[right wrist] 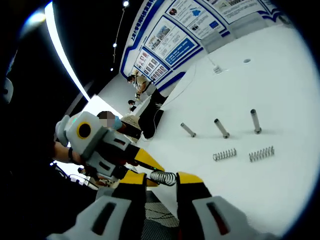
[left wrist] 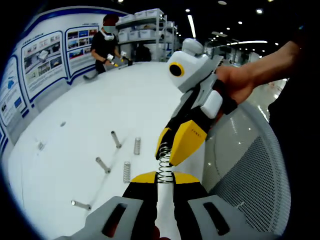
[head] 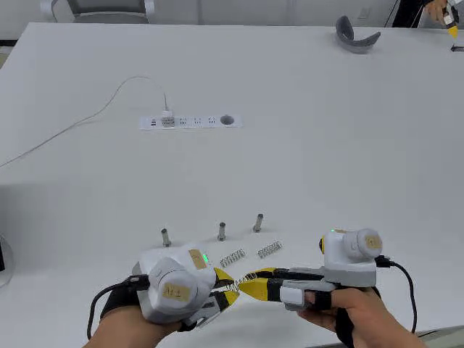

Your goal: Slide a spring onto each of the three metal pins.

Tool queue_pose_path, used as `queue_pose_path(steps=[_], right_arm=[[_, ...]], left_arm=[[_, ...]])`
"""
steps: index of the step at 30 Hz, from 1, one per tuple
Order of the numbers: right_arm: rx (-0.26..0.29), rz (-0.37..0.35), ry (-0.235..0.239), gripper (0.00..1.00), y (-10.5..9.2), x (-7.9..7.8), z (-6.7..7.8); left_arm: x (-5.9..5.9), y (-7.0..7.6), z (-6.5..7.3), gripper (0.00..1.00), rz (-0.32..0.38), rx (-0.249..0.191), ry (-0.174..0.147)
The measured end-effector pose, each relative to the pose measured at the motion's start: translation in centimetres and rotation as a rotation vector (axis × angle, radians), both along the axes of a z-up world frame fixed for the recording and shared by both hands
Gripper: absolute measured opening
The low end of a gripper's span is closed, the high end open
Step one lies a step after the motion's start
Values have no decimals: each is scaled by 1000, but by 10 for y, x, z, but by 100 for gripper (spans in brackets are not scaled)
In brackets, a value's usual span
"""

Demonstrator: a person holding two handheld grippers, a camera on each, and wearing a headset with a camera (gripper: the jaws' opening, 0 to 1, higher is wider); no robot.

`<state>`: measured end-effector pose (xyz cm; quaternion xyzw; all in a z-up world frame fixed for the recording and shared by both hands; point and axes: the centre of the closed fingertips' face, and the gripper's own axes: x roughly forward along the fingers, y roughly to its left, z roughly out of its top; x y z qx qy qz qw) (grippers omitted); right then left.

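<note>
The left gripper point(left wrist: 164, 178) has narrow jaws that pinch one spring point(left wrist: 163, 164). The right gripper point(right wrist: 163, 177) holds the spring's other end between its jaws.

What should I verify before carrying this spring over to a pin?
1. Spring clamped in the left hand-held gripper: ok.
2. Right hand-held gripper gripping the same spring: cannot tell; its jaws sit at the spring.
3. Three metal pins upright and bare: ok.
4. Two loose springs lying apart from the pins: ok.
5. Held spring lined up over a pin: not ok; it hangs short of the pin row.
</note>
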<state>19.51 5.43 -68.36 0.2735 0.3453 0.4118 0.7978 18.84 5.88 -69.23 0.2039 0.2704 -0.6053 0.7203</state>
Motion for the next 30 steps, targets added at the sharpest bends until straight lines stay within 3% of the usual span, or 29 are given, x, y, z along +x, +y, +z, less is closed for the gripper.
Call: queue_pose_path(steps=[9,14,18,23,27,30], right_arm=[[26,24,8,13,2,-4,4],[31,36,2,12,4,-5,9],[22,45,-23,12,3,-3,15],[-22,85,-84,12,4,1,29],[-70,146,-143,12,5,3,44],[-139,224,-187,12,5,2,48]], left_arm=[[-4,0,-1,10,-34,3,-7],[-5,-1,0,10,-60,7,-24],[-3,-2,7,10,-68,-11,-19],[0,-4,17,10,-89,-57,9],[2,-7,32,10,-108,-121,42],[3,-6,38,10,-123,-137,52]])
